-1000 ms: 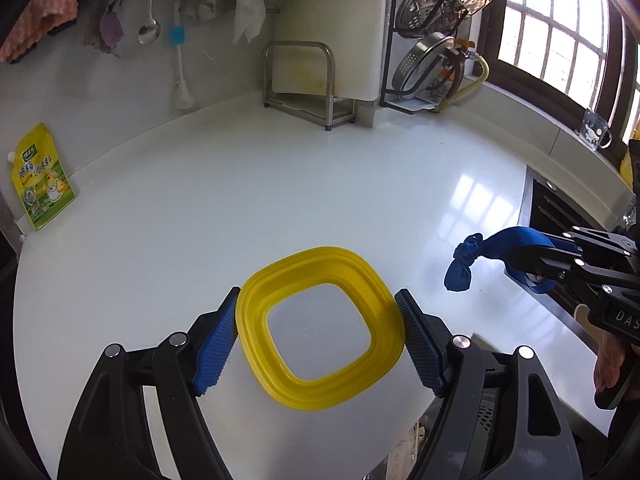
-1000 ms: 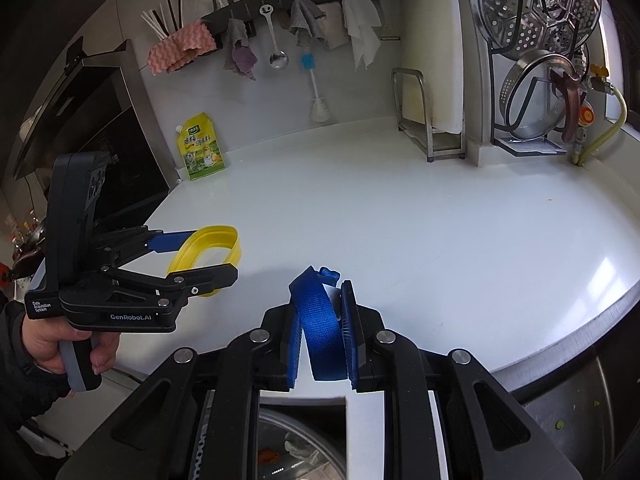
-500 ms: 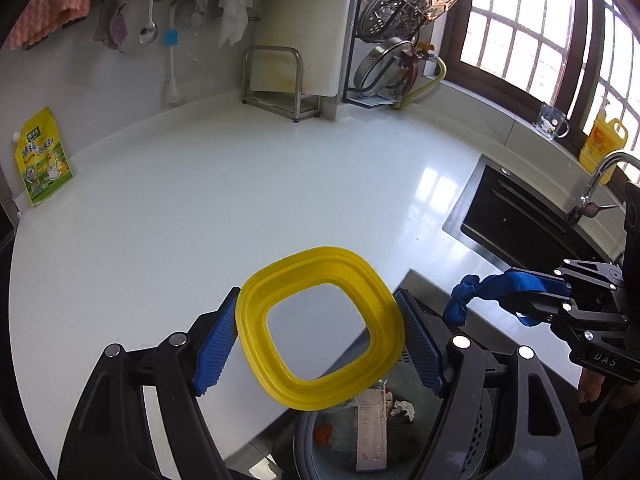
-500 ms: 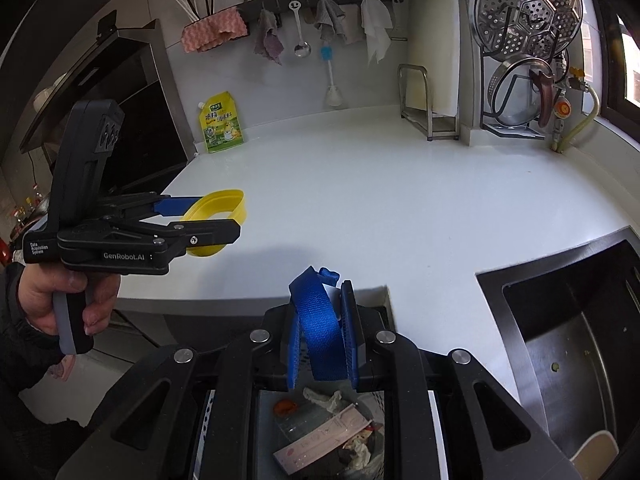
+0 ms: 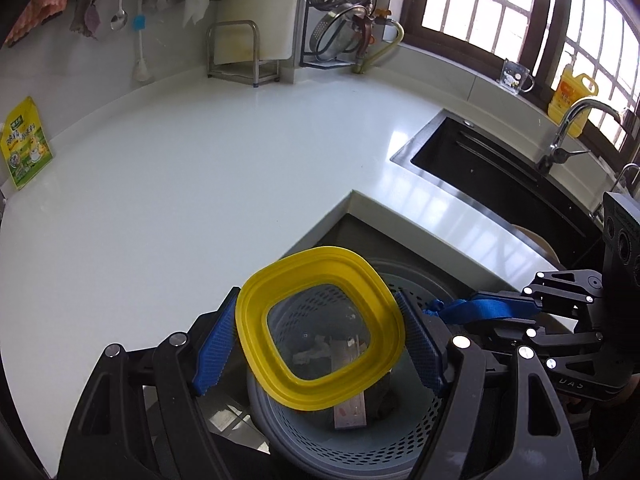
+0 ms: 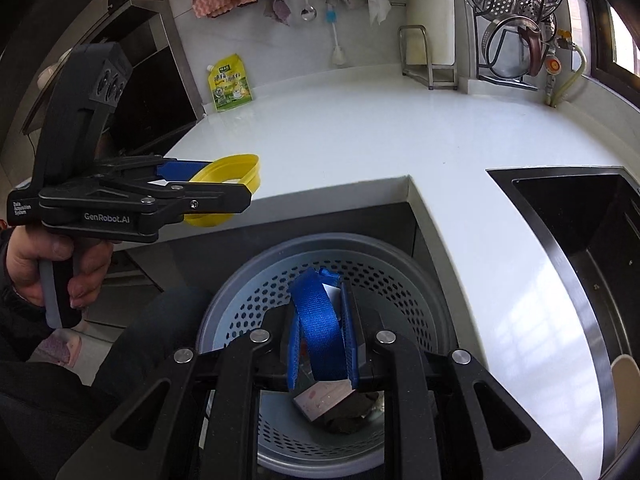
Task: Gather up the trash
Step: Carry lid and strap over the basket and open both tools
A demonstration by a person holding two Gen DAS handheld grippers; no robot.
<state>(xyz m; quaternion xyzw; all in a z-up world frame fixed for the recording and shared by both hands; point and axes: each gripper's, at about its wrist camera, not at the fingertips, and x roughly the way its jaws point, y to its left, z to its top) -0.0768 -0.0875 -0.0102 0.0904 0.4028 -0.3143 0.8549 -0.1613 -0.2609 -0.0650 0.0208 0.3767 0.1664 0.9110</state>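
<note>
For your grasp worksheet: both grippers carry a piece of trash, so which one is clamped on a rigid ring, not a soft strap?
The left gripper: its pads squeeze the yellow plastic ring, while the right gripper pinches a blue webbing strap.

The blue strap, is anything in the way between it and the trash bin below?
Nothing visible blocks it. The right gripper holds the blue strap right over the open gray bin, which has no lid on. Only old trash lies at the bottom. The yellow frame hangs off to the side.

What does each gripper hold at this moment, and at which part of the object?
The left gripper grips the yellow ring across its two outer side edges. The right gripper pinches the blue strap on its flat band; the knotted end sticks out.
</note>
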